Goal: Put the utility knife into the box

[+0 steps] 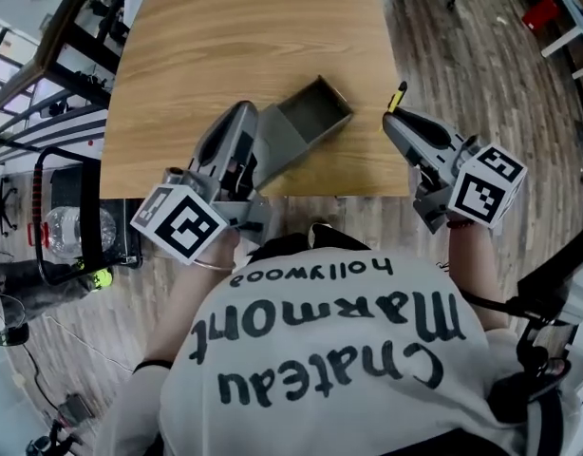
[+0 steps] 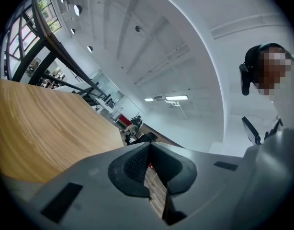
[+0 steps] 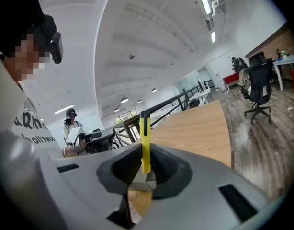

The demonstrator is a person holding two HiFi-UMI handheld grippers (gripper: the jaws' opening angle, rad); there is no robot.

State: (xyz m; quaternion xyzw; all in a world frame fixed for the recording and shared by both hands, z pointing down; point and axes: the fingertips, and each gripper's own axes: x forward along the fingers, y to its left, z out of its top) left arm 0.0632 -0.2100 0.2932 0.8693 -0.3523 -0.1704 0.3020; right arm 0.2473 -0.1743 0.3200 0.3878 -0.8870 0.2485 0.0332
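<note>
Yellow utility knife [image 3: 145,138]: we log it upright, clamped in the right gripper [image 3: 146,163]. Left gripper [image 2: 149,152]: jaws together, nothing held. Grey open box [image 1: 310,114]: left of the right gripper, just beside the left one, on wooden table [image 1: 244,27].

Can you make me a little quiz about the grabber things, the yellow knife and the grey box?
1. Pick one: what is between the jaws of the right gripper?
A. a yellow utility knife
B. a spoon
C. nothing at all

2. True or false: the utility knife is already inside the grey box.

3. Fill in the missing word: the grey box lies open on a ______ table.

Key: 1 A. 2 false: the right gripper holds the knife in the air, off to the side of the box. 3 wooden.
</note>
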